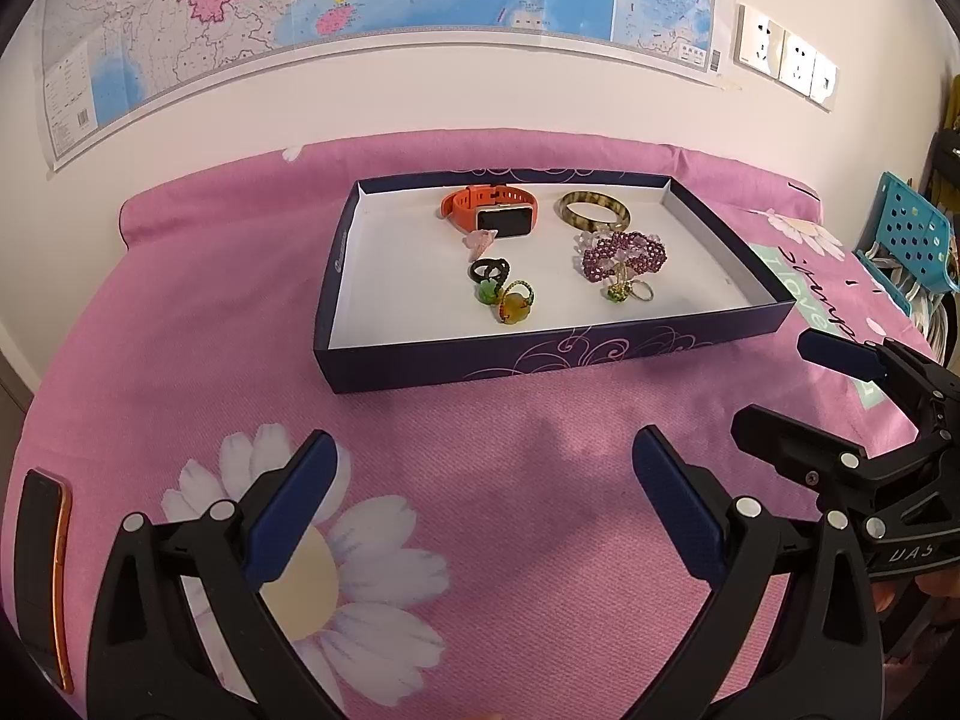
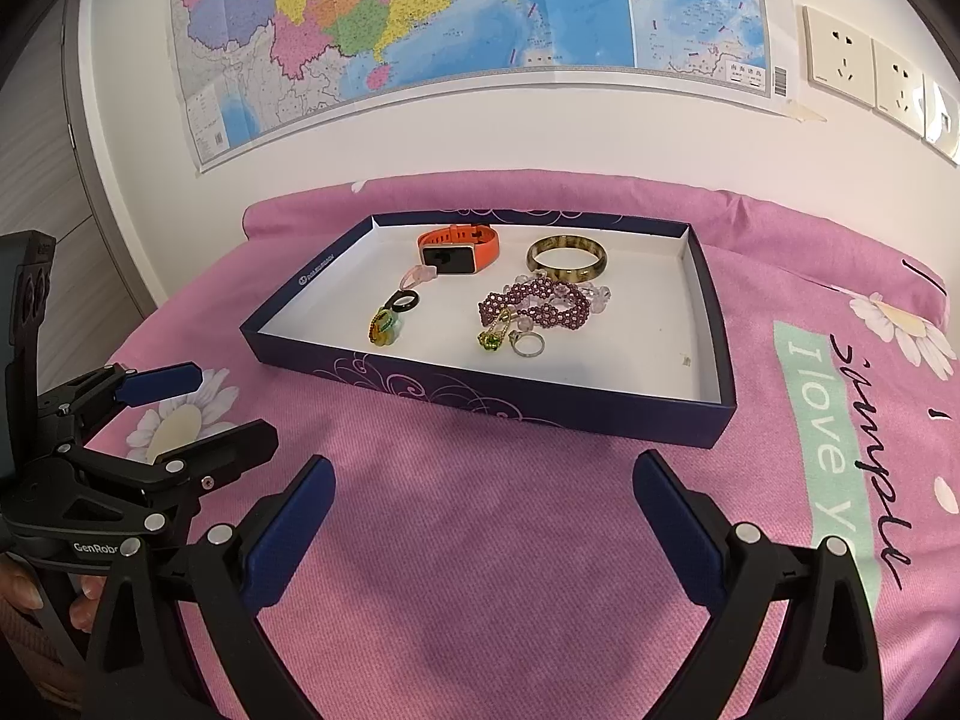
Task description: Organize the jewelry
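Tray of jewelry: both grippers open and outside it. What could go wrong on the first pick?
1. The silver ring and green charm ring lie against the purple beaded bracelet; wide fingers may snag or drag a neighbour.
2. The black ring and amber pendant also cluster, so a double grab is likely.
3. The tray is a shallow box on soft pink bedding; pressing down could tip or shift it.

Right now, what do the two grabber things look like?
Both are black plastic clamps, each with two fingers lined with dark blue pads and dotted with round silver rivets. The left gripper shows the white lettering "GenRobo" on its body in the right wrist view. The right gripper looks the same. Fingers of a hand wrap one handle.
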### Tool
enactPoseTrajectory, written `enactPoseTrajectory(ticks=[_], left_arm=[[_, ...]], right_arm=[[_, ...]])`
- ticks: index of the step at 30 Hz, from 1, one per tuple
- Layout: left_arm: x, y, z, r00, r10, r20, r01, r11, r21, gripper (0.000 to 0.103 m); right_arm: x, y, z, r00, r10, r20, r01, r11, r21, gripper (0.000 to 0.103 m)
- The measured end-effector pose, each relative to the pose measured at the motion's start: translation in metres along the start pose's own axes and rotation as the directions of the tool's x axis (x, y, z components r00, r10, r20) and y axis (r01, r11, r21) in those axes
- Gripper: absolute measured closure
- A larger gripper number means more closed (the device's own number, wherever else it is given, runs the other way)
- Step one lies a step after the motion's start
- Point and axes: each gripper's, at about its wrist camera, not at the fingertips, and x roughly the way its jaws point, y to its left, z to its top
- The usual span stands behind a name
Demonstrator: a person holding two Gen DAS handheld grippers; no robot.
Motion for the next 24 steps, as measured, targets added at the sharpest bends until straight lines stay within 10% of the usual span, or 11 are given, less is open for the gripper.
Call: enactPoseTrajectory(ticks=[24], left_arm=[[0.0014, -0.0006, 0.0000, 1.000, -0.002, -0.002, 0.002, 1.000, 0.001, 0.006]], right_arm=[[0.0014, -0.0020, 0.0011, 1.000, 0.002, -0.006, -0.002, 1.000, 0.004, 0.007]])
